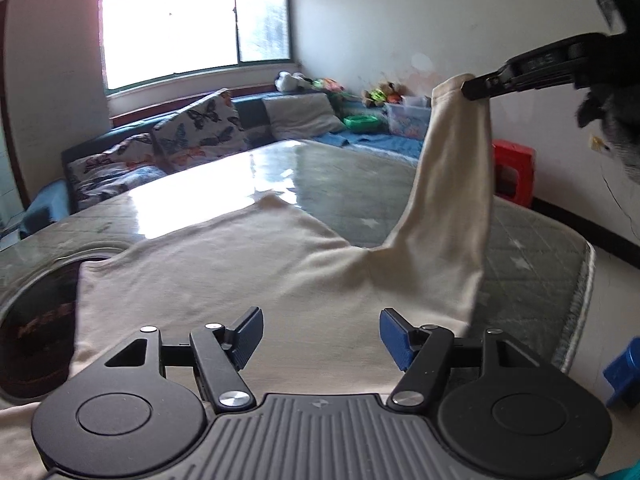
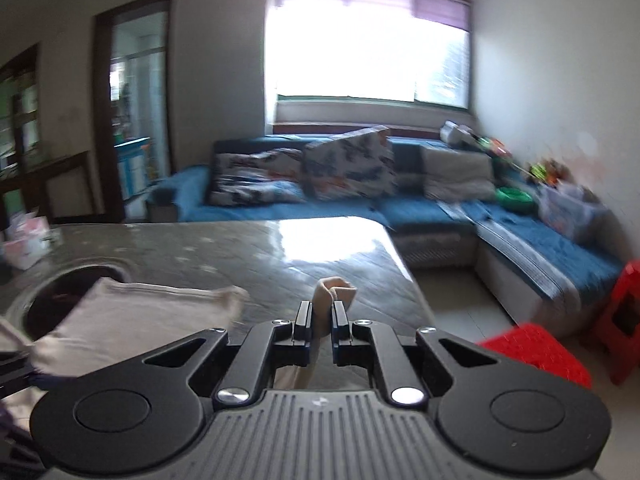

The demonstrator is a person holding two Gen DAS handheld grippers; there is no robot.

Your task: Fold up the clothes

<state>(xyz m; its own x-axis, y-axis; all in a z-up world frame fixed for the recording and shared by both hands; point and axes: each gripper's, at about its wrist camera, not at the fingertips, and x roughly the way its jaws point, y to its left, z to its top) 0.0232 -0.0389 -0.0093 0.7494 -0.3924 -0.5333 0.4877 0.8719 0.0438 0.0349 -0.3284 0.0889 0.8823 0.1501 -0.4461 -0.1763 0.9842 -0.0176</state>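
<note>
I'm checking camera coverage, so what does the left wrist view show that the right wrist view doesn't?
Only the left wrist view shows the open left gripper and the sleeve stretched up from the table. Only the right wrist view shows the doorway. Both show the right gripper clamping the cream shirt, the table and the sofa.

garment (image 1: 240, 264) on table (image 1: 340, 184); sofa (image 2: 320, 200) behind — stool (image 1: 514, 170) right

The cream garment (image 1: 240, 280) runs off the left wrist view's lower-left edge.
</note>
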